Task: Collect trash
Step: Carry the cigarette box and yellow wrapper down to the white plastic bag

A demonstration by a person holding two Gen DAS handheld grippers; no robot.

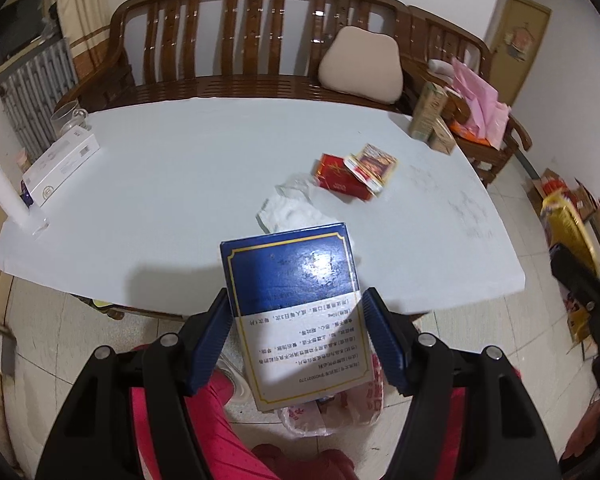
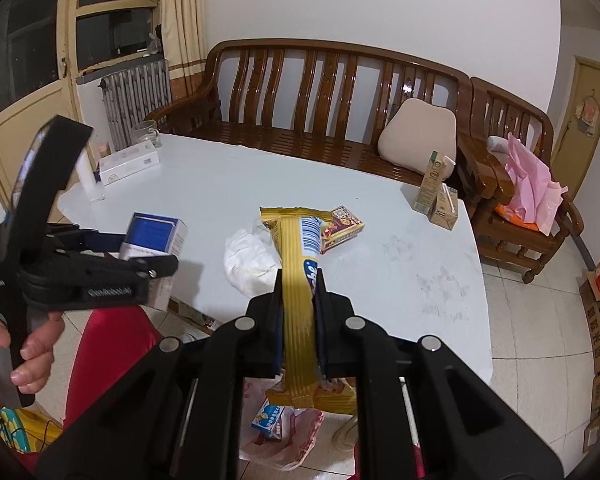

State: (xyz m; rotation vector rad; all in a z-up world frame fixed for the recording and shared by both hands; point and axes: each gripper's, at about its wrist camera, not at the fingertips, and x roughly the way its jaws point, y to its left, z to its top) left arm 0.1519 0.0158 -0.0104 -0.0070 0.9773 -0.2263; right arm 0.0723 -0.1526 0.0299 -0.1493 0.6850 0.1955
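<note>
Two items held above the near table edge, the rest of the trash on the table.

My left gripper (image 1: 296, 336) holds a flat box (image 1: 296, 312) over the near edge of the table (image 1: 172, 184), and my right gripper (image 2: 298, 316) holds a long wrapper (image 2: 298, 280) to its right. Beyond both, in the middle of the table, lies a crumpled tissue (image 1: 290, 210), and just behind it to the right two small packs (image 1: 354, 174) lie one on the other. Two cartons (image 2: 438, 192) stand at the far right corner. At the far left corner I see a long box (image 1: 62, 162) with a glass mug (image 1: 68, 118) behind it. A bench (image 1: 236, 40) stands behind the table. A plastic bag (image 2: 288, 436) lies on the floor under the grippers.
</note>
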